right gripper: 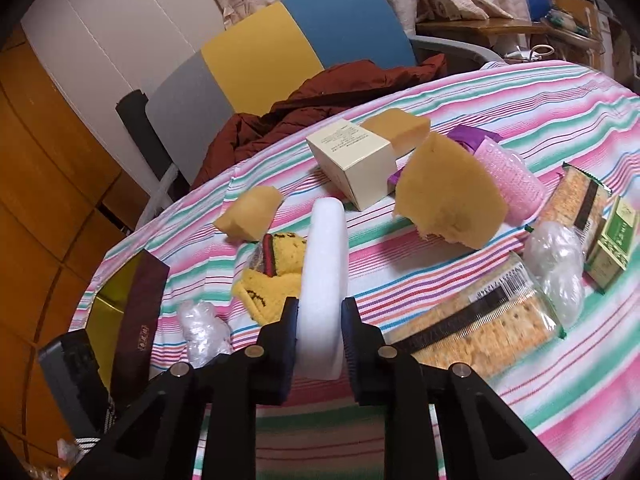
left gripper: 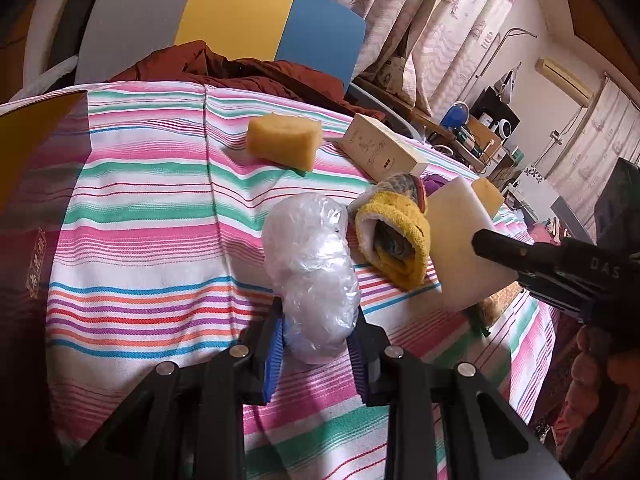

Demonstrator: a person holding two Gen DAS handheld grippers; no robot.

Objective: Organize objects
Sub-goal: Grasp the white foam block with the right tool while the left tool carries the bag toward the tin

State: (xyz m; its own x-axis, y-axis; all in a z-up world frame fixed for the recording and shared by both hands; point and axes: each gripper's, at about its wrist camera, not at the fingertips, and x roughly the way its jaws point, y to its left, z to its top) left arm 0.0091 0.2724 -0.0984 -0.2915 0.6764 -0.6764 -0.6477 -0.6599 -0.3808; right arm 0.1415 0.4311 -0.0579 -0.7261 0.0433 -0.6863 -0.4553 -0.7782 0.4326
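Your left gripper [left gripper: 316,332] clamps the plastic wad [left gripper: 310,276] — your right gripper [right gripper: 320,332] pinches the white foam slab [right gripper: 325,272], which runs toward twelve o'clock.

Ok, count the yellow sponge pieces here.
3: one sponge piece beyond the yellow cloth, one behind the cream box, a large one right of it. More may be hidden.

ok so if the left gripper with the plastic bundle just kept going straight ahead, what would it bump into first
Probably the rolled yellow towel, or rather the clear plastic bundle held in the left gripper would meet it first. The towel lies just ahead and slightly right; depth is hard to judge through the fisheye lens.
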